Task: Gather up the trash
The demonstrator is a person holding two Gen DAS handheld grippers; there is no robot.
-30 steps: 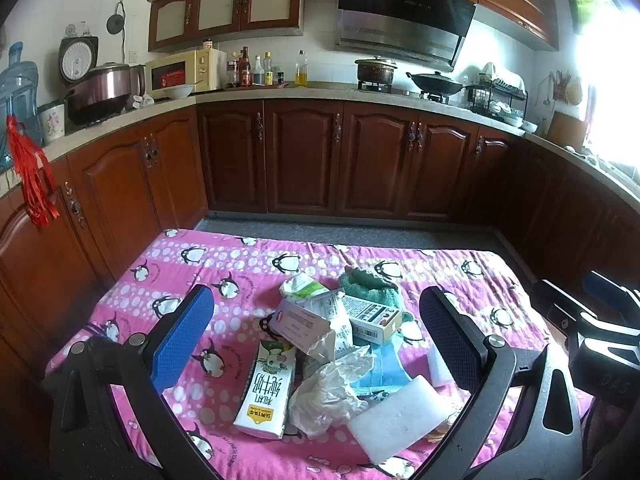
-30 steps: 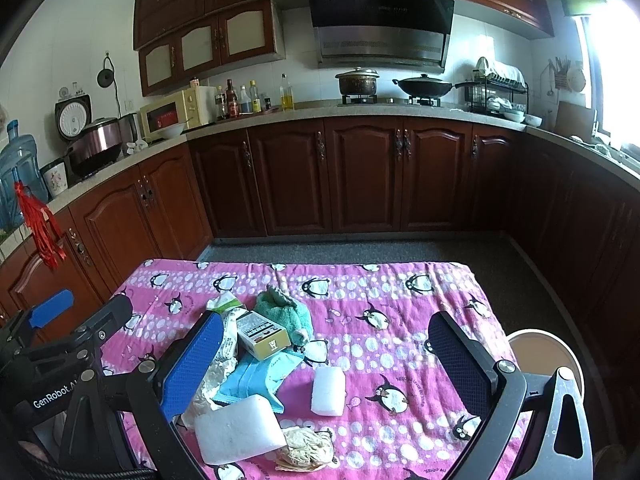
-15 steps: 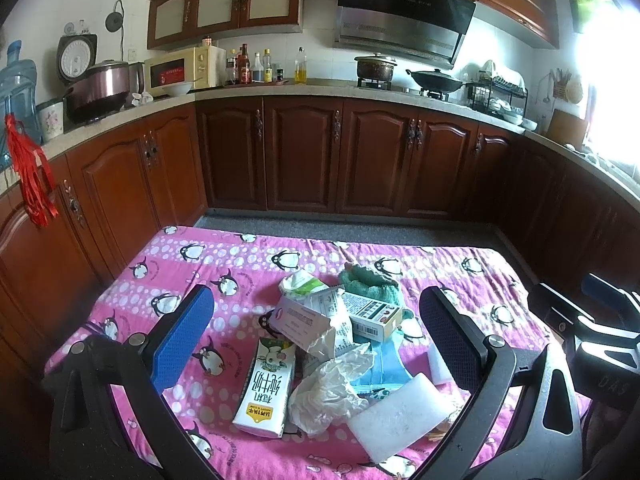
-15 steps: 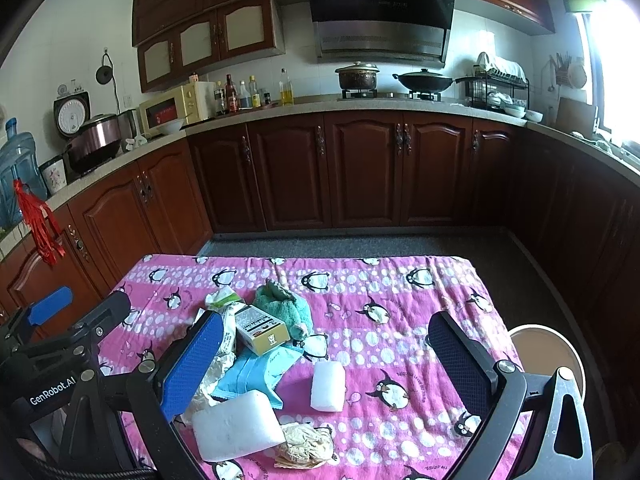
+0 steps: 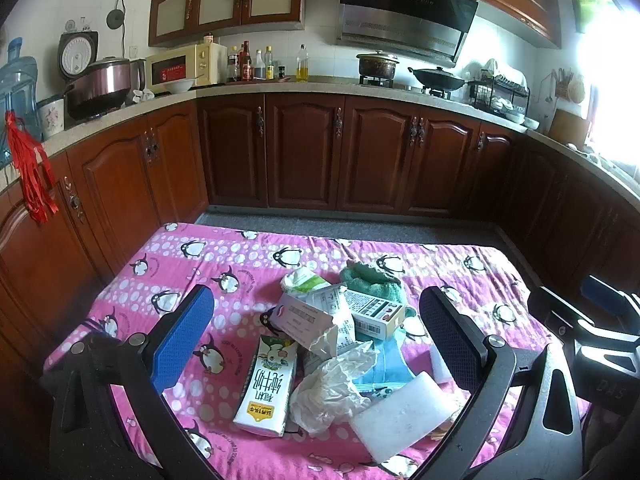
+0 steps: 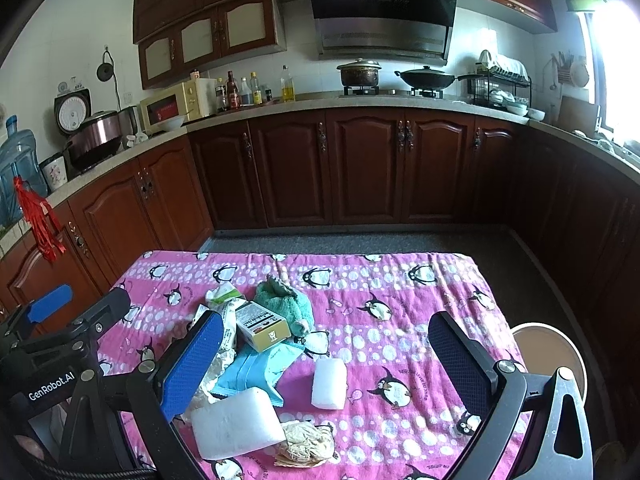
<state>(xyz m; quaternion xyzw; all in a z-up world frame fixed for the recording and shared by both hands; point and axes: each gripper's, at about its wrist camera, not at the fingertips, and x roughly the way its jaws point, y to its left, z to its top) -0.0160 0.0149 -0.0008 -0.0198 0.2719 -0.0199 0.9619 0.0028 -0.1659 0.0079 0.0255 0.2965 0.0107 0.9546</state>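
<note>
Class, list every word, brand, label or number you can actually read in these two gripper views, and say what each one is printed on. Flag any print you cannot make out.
"GenRobot.AI": white lettering on the black body of the left gripper.
"DAS": faint embossed letters on the black body of the right gripper.
Green-and-white milk carton: large Chinese characters, too blurred to quote.
White-and-yellow cardboard box: fine print and barcode, unreadable.
Cream microwave: red panel text, too small.

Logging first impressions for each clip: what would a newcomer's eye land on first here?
The pink penguin-print cloth covering the table, with a heap of trash left of centre: a milk carton, crumpled plastic, white foam blocks. Both grippers, left and right, hover open above it, holding nothing.
</note>
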